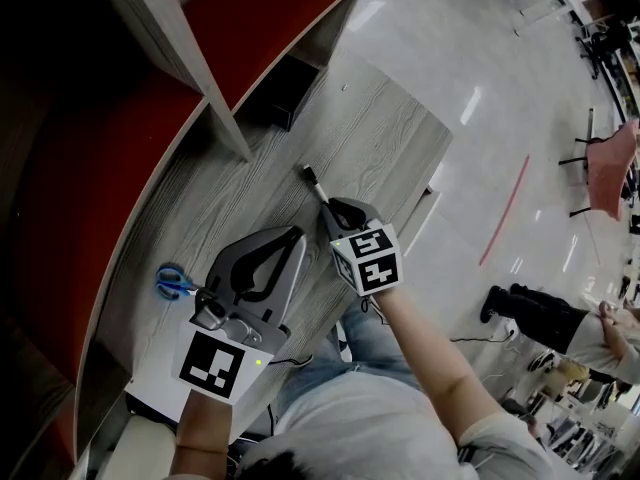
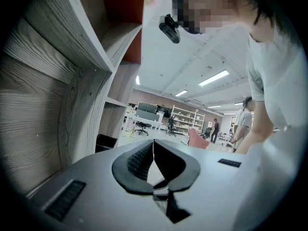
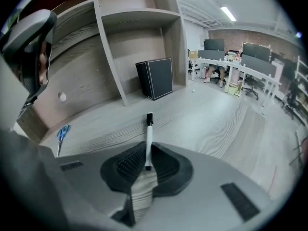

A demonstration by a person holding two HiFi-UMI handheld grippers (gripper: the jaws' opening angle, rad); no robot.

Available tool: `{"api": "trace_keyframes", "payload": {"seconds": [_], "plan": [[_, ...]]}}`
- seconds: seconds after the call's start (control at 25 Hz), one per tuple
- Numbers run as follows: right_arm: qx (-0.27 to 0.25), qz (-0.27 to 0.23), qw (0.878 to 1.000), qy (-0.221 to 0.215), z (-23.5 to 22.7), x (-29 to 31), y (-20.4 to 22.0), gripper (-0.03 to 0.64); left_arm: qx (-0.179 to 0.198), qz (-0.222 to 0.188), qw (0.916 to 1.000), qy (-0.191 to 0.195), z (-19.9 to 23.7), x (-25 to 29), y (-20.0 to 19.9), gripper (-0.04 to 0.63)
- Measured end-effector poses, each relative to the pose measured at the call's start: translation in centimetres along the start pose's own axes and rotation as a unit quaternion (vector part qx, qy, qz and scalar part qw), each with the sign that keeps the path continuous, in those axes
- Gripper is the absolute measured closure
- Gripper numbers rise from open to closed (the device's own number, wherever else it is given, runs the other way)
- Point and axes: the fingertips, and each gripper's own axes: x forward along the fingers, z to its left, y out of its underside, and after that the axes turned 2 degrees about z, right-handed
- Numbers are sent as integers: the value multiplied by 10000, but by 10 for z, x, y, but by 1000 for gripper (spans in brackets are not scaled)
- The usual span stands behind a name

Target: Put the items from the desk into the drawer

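A white marker with a black cap is pinched between the jaws of my right gripper, its capped end sticking out forward over the wooden desk. The head view shows that marker ahead of the right gripper at mid-desk. I cannot tell whether it touches the desk. Blue-handled scissors lie flat near the desk's left side, just left of my left gripper. The left gripper is shut with nothing in it. No drawer is clearly in view.
A black box stands in the shelf bay at the back of the desk, beside an upright wooden divider. The scissors lie by the back panel. The desk's right edge drops to a glossy floor. People stand at the lower right.
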Motion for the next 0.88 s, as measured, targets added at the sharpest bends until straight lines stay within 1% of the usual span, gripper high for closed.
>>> {"api": "trace_keyframes", "payload": {"seconds": [0.24, 0.52, 0.68, 0.88], "plan": [[-180, -364, 9991, -104, 3, -24, -19, 572, 18, -54, 10000, -8, -9, 4, -6, 584], [-263, -914, 9954, -109, -11, -77, -36, 572, 162, -130, 9996, 179, -38, 21, -12, 584], [-248, -1158, 9930, -34, -27, -107, -33, 572, 210, -139, 9992, 309, -59, 36, -11, 584], [-204, -1311, 9911, 103, -53, -139, -17, 572, 338, -110, 9982, 479, -96, 57, -14, 584]]}}
